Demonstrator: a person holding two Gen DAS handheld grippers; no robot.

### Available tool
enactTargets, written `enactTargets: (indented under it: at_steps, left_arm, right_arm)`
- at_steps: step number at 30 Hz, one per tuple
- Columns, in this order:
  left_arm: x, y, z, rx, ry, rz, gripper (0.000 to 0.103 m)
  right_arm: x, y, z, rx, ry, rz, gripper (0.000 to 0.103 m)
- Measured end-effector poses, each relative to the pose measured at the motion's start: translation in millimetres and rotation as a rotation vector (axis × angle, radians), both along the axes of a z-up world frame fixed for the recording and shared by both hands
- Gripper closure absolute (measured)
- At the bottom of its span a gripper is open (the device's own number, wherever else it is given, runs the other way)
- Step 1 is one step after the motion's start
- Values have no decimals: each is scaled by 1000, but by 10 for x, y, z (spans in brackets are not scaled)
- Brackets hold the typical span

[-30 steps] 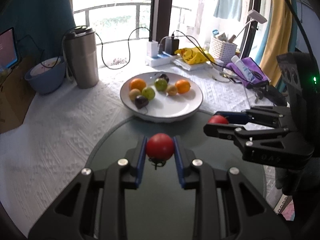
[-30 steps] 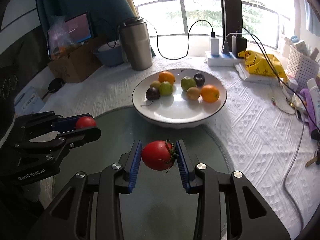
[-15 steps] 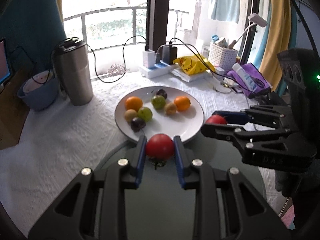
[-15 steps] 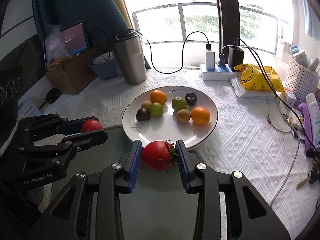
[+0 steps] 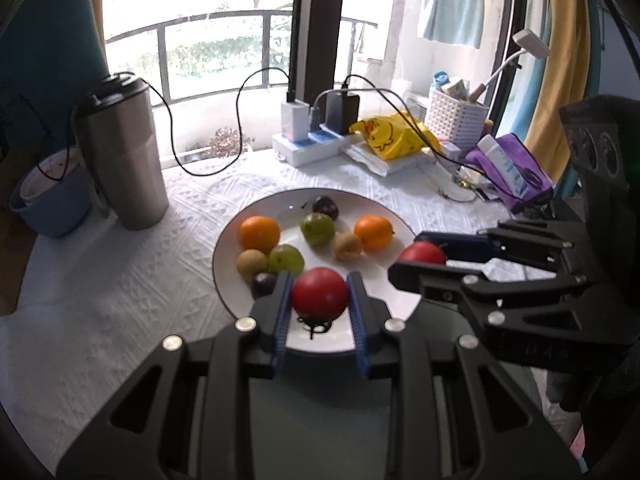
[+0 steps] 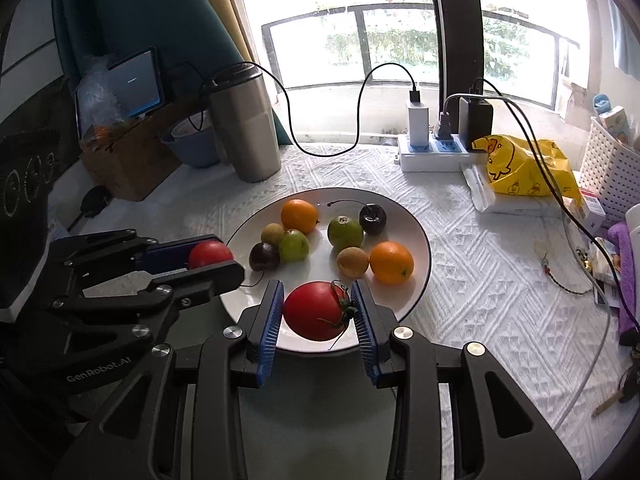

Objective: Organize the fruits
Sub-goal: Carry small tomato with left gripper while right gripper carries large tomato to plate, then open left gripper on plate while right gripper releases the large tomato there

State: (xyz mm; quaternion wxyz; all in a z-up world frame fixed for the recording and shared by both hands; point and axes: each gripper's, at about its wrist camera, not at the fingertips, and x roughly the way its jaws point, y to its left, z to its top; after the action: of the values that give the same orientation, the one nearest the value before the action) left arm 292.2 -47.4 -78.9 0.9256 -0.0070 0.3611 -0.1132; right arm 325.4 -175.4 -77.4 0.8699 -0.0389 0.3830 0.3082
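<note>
left wrist view
change: the plate [image 5: 228, 280] now lies under the left gripper [image 5: 319, 300] tips, where it sat well ahead a second ago; drop looks close.
left gripper: clamped on a tomato [image 5: 319, 294], above the plate's near rim.
right gripper [image 5: 424, 260]: just to the right, holding its own tomato.

right wrist view
change: plate [image 6: 422, 276] has come under the tips here too.
right gripper [image 6: 318, 312]: narrow, gripping a stemmed tomato [image 6: 314, 311] over the near rim.
fruit: oranges [image 6: 391, 262] just ahead.
</note>
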Motion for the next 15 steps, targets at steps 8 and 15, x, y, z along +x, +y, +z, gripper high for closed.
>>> enactTargets:
  at_steps: [8, 15]
  left_arm:
    - [254, 40, -174, -35, 40, 5, 75]
    - [392, 38, -290, -41, 70, -2, 75]
  right_arm:
    - [211, 76, -178, -13, 28, 0, 66]
    - [334, 66, -336, -25, 53, -16, 66]
